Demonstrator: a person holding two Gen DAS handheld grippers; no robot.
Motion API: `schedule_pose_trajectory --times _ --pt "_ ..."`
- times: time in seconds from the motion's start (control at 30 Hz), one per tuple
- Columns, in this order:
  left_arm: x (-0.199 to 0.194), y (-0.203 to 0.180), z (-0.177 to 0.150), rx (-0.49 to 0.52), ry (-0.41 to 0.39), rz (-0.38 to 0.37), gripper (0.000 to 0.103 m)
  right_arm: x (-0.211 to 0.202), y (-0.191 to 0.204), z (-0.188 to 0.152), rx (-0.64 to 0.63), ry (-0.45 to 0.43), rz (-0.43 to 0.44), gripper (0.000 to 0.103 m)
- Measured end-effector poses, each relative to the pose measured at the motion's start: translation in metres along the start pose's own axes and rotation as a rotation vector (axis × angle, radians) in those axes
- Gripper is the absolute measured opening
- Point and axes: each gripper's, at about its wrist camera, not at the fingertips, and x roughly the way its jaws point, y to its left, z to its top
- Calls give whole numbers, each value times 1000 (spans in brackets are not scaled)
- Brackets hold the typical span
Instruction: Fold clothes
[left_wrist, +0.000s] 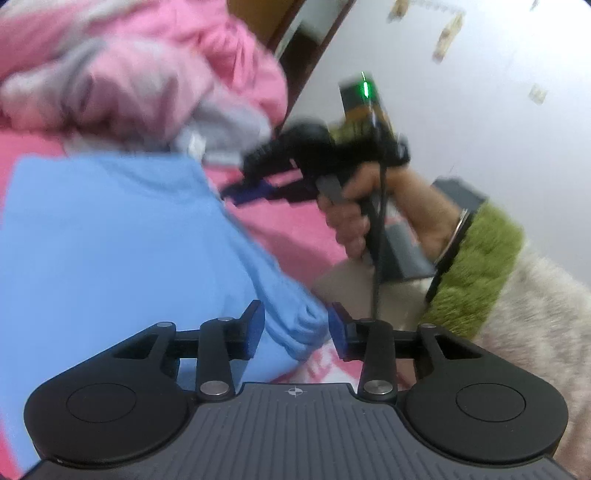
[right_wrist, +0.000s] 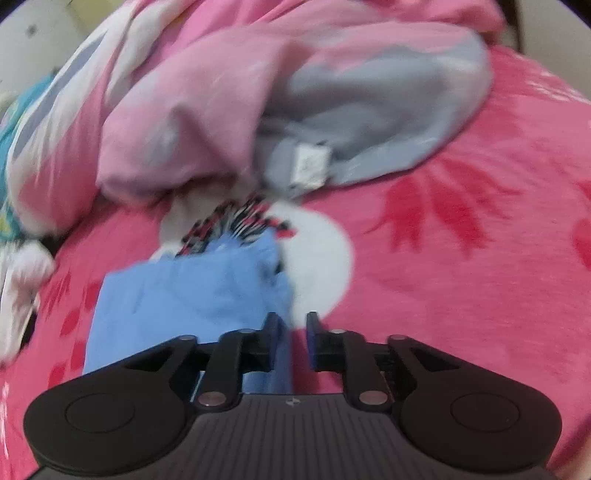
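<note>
Fold clothes, blue garment in work. The blue garment (left_wrist: 110, 240) lies flat on the pink bed cover (left_wrist: 288, 236), filling the left and centre of the left wrist view; in the right wrist view it sits at lower centre-left (right_wrist: 184, 295), a rough rectangle with a bunched corner toward the patterned trim at frame centre. Left tool (left_wrist: 295, 328): jaws released and standing apart, a rolled corner of the blue cloth lying between the pads, pads not pressing on it. Right tool (right_wrist: 293, 339): jaws parted by a narrow gap, nothing pinched; the garment's right edge runs just under its left finger (right_wrist: 275, 339), bed cover showing in the gap. Key relation: the garment lies ahead and to the left of both tools, its long axis running away from the left tool toward the upper left of that frame, so both tools sit on its right-hand edge. The right hand (left_wrist: 354, 218) appears at centre right of the left wrist view, farther up that same edge. Judgement: the left tool is nearer a usable corner. Unfolded pile, pink clothing (right_wrist: 184, 129) and a grey garment (right_wrist: 388, 110), waits at the top of frame. Motion blur limits edge detail.
</note>
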Motion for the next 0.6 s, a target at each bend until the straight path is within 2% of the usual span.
schedule_pose_trajectory --times 0.03,0.1,0.17,0.2,0.23,0.3,0.4,0.47,0.6 --pt "-14 1 0 1 -23 0 50 -11 -1 -1 -1 -25 -14 18" --pt "-44 8 -1 -13 -53 22 54 -42 1 -8 4 -73 -19 20" --pt "-74 19 -6 -37 -70 63 56 -73 5 -19 18 -109 12 30" --pt "-86 26 -11 -55 -74 92 57 -89 9 -31 25 -120 32 42" --pt "-96 34 -16 -84 -77 125 58 -104 12 -43 32 -131 53 50" --pt "-107 55 -25 -181 -73 178 59 -133 21 -71 54 -151 87 51" --pt "-109 86 -37 -362 -75 247 58 -158 27 -123 157 -136 138 62" --pt "-106 98 -43 -432 -84 257 58 -157 27 -155 238 -97 158 62" --pt "-82 116 -47 -562 -59 158 57 -130 22 -194 406 -32 150 63"
